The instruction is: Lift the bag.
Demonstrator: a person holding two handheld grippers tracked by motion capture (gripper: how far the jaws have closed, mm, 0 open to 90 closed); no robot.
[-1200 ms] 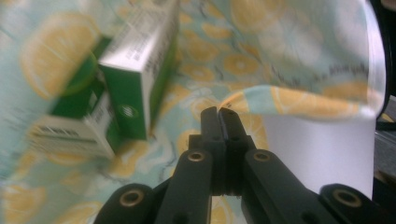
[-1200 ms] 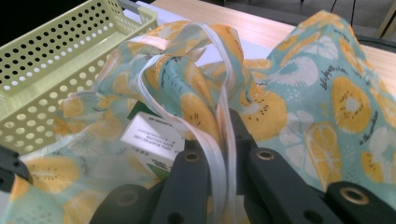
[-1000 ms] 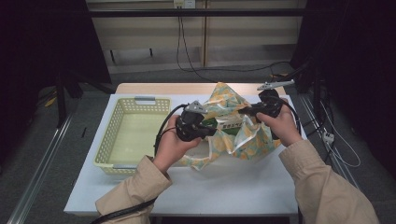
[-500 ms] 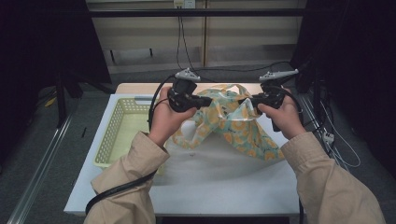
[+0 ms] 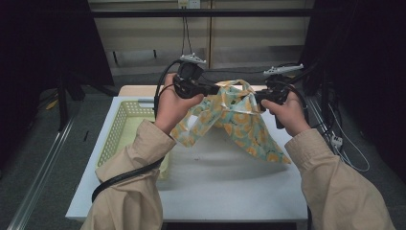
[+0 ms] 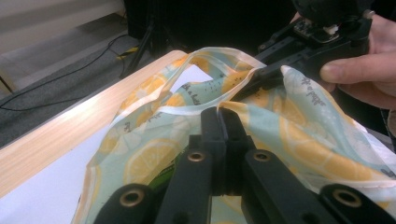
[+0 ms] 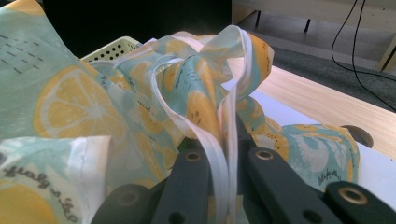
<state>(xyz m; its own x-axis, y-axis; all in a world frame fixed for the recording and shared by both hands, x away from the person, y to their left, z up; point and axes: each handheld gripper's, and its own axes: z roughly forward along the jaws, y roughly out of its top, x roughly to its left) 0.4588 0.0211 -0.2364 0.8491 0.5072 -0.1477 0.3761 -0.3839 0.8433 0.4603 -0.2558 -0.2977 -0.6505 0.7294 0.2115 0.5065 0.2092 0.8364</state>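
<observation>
A pale green cloth with a lemon print and white trim hangs in the air above the white table, stretched between my two grippers. My left gripper is shut on the cloth's top edge, seen up close in the left gripper view. My right gripper is shut on the white-trimmed edge on the other side. In the left gripper view the right gripper bites the cloth just beyond my own jaws. The cloth's lower corners droop toward the table.
A yellow-green perforated basket stands on the table's left part, with its rim behind the cloth in the right gripper view. A light wooden strip runs along the table's far edge. Cables lie on the floor beyond.
Both grippers have risen with the cloth, lifting it off the table. It was bunched on the surface and now hangs spread between them; the left hand climbed more than the right.
</observation>
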